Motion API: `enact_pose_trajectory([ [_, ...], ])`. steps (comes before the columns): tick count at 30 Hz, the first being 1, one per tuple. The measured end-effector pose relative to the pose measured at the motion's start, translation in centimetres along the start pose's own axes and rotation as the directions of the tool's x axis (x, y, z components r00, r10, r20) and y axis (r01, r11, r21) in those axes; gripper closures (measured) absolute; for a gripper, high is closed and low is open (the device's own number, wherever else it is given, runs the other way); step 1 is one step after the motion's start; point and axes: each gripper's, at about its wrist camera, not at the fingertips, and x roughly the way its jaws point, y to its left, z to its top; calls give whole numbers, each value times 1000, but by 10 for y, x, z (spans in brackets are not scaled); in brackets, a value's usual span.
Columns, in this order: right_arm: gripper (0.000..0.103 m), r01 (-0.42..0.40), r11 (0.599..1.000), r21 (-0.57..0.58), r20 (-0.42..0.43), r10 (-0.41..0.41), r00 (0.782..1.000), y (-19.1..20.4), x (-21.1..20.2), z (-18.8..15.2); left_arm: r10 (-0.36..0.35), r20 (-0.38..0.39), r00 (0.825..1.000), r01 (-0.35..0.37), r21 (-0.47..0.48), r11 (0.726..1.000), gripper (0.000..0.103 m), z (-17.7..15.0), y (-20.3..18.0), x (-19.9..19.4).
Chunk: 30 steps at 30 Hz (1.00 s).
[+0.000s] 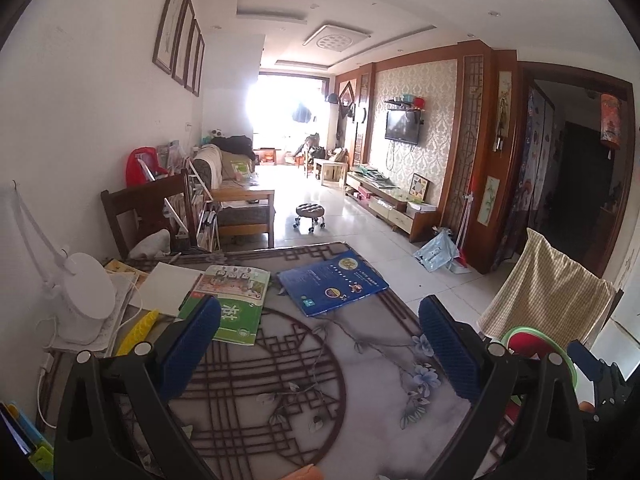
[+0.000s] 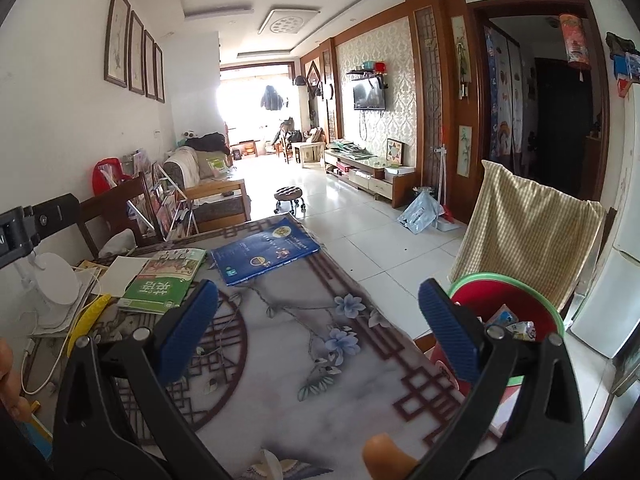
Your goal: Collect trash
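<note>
Both claws released above the bench, nothing grasped.
The trash bin [image 2: 516, 312] with wrappers stands just right of my right claw [image 2: 316, 328]; left claw [image 1: 316, 344] is empty, so I should search trash slowly.

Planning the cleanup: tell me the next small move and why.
Probably look for leftover trash near the books: both the left gripper and right gripper are open and empty, and the red bin beside the table already holds wrappers.
</note>
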Motion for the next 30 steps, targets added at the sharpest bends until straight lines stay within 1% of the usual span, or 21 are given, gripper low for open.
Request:
enact_pose_trajectory([
  [5,4,18,1000,1,-7,-18,1000,2,-5,-1,-11,-38,999,10,-27,1000,8,-2,3,6],
  [11,4,32,999,2,-12,-32,999,1,-4,-2,-12,-53,999,11,-20,1000,8,-4,3,11],
  [30,4,21,1000,-20,-36,-22,999,7,5,-6,-1,-56,998,1,-10,1000,8,-6,5,13],
])
